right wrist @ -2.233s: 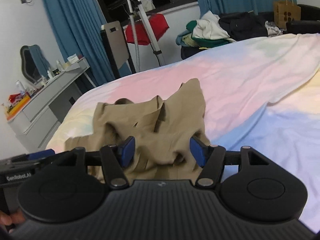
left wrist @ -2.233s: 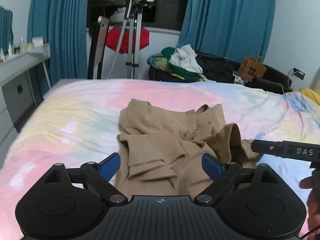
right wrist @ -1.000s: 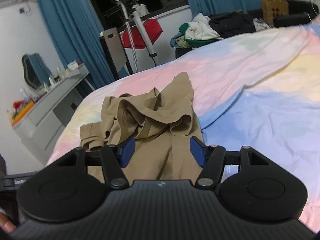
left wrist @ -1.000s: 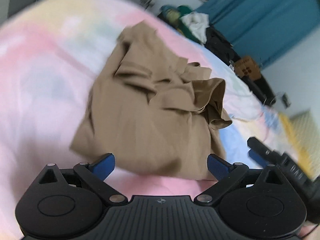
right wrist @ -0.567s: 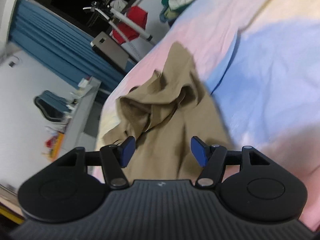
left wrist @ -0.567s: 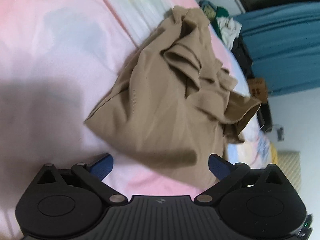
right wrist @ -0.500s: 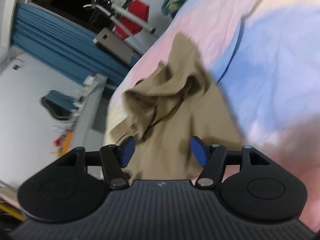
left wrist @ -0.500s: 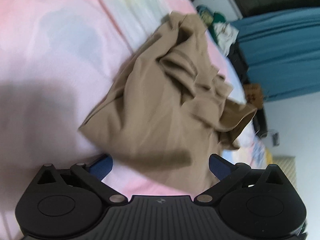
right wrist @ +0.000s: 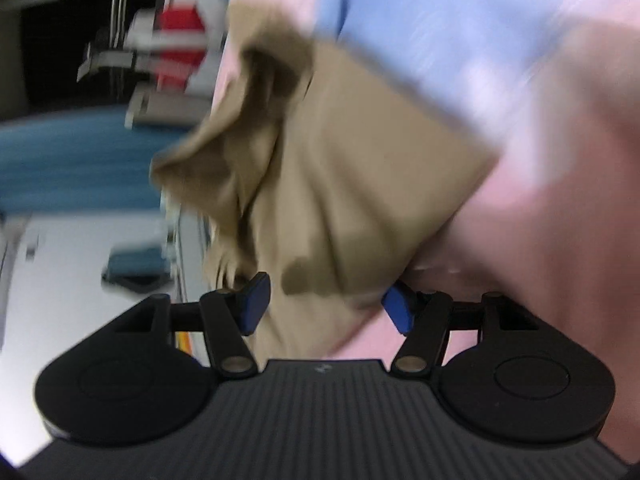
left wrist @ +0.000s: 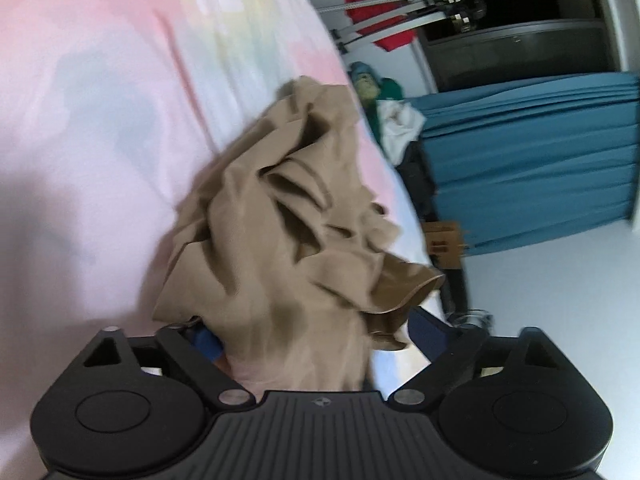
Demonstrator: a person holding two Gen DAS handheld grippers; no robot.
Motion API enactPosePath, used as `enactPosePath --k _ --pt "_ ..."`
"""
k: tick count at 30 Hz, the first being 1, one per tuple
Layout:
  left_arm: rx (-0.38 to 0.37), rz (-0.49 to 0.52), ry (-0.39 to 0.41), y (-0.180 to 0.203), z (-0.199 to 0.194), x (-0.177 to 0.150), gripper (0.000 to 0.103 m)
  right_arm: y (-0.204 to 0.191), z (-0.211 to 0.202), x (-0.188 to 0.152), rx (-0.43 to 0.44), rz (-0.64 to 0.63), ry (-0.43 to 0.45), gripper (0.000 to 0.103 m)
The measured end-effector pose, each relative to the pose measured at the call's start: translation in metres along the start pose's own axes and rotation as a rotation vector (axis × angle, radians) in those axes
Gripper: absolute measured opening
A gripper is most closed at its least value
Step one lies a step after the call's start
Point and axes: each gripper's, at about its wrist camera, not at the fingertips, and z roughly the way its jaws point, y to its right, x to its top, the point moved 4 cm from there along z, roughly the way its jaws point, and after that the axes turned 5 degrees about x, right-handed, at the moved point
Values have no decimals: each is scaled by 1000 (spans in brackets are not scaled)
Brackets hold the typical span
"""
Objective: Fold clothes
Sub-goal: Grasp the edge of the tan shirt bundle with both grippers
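Bed [left wrist: 100, 128], pastel tie-dye sheet, filled most of both wrist views. Tan garment [left wrist: 288, 232] lay crumpled on it, bunched in deep folds, one cuff or hem opening flared toward the right side of the left wrist view. No fold made yet, by my reading.

Your left gripper [left wrist: 312, 344] had its jaws spread wide, tan cloth lying between and over the blue pads, not pinched. Your right gripper [right wrist: 326, 304] was likewise spread, cloth of the same garment [right wrist: 340, 184] draped between its fingers. Both views were tilted and motion-blurred, the right one badly.

Risks, as I judged them:
- Closing on a bunched mass would likely take several layers at once; lifting then drags the heap instead of opening it out.
- The two tongs may have been sitting on different layers or unmatched edges; pulling apart would twist the garment, not spread it.
- With this blur you could not confirm which hem you were over. Slow down before closing.
- A pad could catch the sheet beneath and lift it too.

Against half a second before: both tongs had closed in on the near edge, where a strip of sheet had shown before the left pads. Jaw spread looked unchanged. Tilt had increased, most in the right view.
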Motion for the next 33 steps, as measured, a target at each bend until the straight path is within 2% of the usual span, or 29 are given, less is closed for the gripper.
enactPosePath --k 2,4,6,8,10,13,17,23,26,29,33 --pt "44 -8 -7 -4 2 -2 75 -4 -7 1 -5 -32 53 60" --pt "87 -14 7 -8 2 -3 69 -8 -13 0 -21 -73 102 55" --pt "97 -19 11 -11 0 -2 67 -12 -17 0 -36 -109 138 42" --pt "99 -12 12 -11 0 -1 56 -14 -17 0 -43 -132 145 21" --pt "115 -7 30 -9 0 1 48 -17 -16 1 -49 -157 150 13" --pt "119 13 57 -3 -5 3 25 -22 -16 7 -35 -198 157 10" --pt "130 57 91 23 -23 15 11 -41 -29 13 14 -224 175 9" --pt "92 126 159 93 -67 30 8 -106 -59 15 58 -285 200 8" --pt "92 151 177 112 -90 24 7 -119 -76 5 70 -305 211 8" --pt "97 143 156 110 -106 14 7 -120 -93 -10 55 -321 207 8" --pt "83 53 71 74 -137 -22 7 -90 -121 -40 21 -309 190 8"
